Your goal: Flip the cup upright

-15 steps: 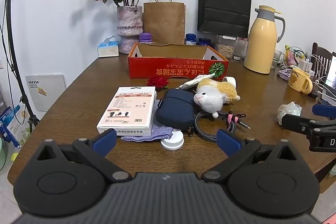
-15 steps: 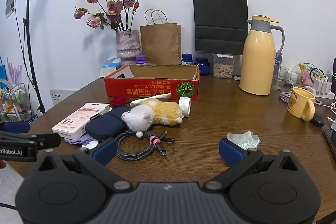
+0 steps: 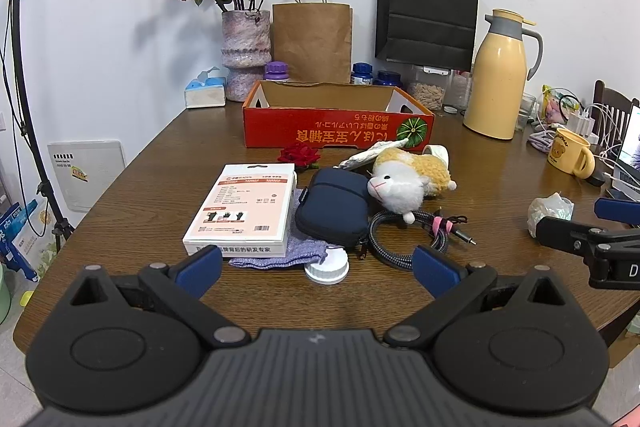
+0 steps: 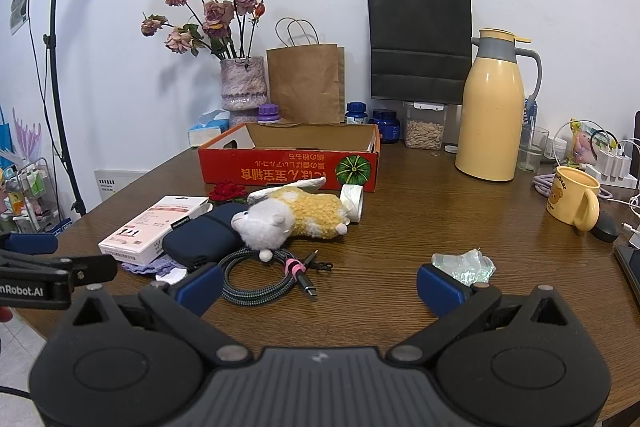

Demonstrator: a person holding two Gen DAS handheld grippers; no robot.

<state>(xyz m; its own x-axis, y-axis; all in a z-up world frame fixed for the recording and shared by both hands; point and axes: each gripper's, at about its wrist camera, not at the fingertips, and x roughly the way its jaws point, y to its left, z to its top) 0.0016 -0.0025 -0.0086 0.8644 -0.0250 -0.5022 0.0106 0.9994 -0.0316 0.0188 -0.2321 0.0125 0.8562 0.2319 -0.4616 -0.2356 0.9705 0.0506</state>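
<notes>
Nothing has moved since 0.5 s ago. Left gripper (image 3: 318,269) and right gripper (image 4: 319,287): both 2-finger jaws apart, empty, low over the table (image 4: 420,223). Yellow cup (image 4: 573,201) already stands upright at far right. Step: pre-approach; next, right gripper reaches right.
</notes>
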